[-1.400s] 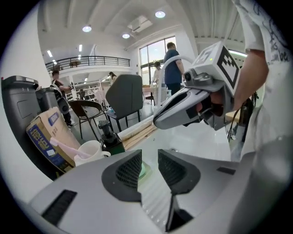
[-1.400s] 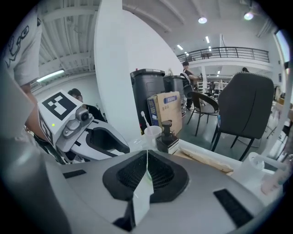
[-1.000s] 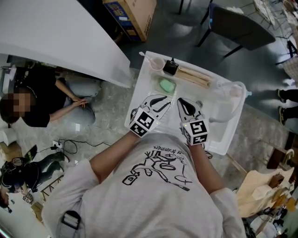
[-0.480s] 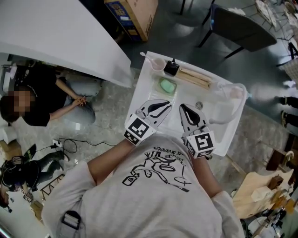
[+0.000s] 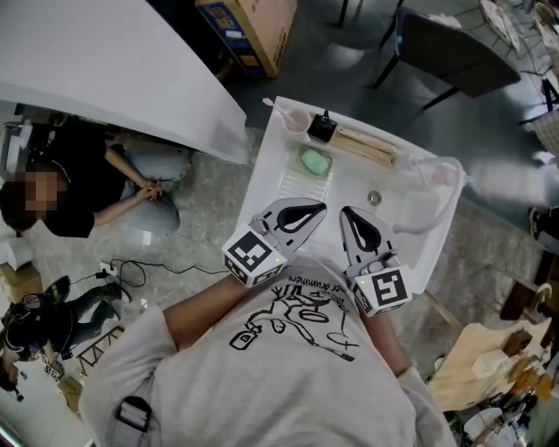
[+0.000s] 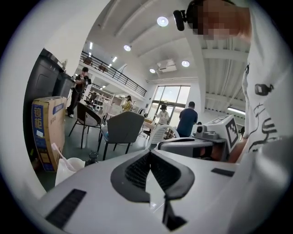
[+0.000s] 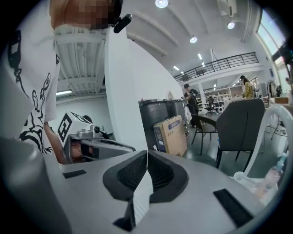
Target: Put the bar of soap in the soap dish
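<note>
From the head we look steeply down onto the left gripper point(image 5: 321, 208) and right gripper point(image 5: 345, 212). Each gripper camera rides close behind its jaws, facing nearly level into the room; all views share the cardboard box point(image 5: 249, 26).

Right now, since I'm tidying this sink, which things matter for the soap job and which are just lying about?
Job: green soap bar, soap dish, left tongs, right tongs, both shut, empty.
Lying about: cup with toothbrush, small black object, wooden piece, cardboard box.
</note>
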Demonstrator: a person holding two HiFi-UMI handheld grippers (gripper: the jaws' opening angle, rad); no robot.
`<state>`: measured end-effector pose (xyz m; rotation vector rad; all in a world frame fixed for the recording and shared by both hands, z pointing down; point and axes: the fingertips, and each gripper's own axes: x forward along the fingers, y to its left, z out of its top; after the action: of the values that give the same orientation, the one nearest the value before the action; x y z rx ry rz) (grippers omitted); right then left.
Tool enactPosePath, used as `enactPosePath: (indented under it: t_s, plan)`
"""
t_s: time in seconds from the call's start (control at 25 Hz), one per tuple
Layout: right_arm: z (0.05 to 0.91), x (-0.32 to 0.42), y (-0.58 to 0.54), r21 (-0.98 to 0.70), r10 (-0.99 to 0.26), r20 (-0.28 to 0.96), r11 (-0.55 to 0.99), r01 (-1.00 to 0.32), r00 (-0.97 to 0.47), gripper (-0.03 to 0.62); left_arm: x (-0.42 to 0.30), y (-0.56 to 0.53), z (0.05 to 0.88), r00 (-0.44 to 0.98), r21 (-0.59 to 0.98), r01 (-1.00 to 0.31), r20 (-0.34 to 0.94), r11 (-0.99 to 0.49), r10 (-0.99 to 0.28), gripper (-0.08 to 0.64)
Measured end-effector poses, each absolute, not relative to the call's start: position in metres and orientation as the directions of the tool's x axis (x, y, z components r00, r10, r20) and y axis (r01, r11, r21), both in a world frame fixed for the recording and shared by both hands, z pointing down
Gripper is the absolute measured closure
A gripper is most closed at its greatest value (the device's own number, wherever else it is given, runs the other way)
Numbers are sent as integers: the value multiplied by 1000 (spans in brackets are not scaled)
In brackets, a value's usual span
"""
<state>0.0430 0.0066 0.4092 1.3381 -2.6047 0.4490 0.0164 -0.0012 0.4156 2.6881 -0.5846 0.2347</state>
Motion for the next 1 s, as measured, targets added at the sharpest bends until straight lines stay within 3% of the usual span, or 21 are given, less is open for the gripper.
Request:
enactPosePath:
  t_s: [0.56, 1.0]
  plan:
    - [369, 41, 25, -211, -781, 232, 542, -813, -581, 571, 19, 9, 365, 918, 347, -396, 135, -850, -372, 557]
    - [365, 35, 32, -180, -781, 232, 551, -815, -579, 571, 16, 13, 365, 909, 347, -416, 141, -841, -391, 557]
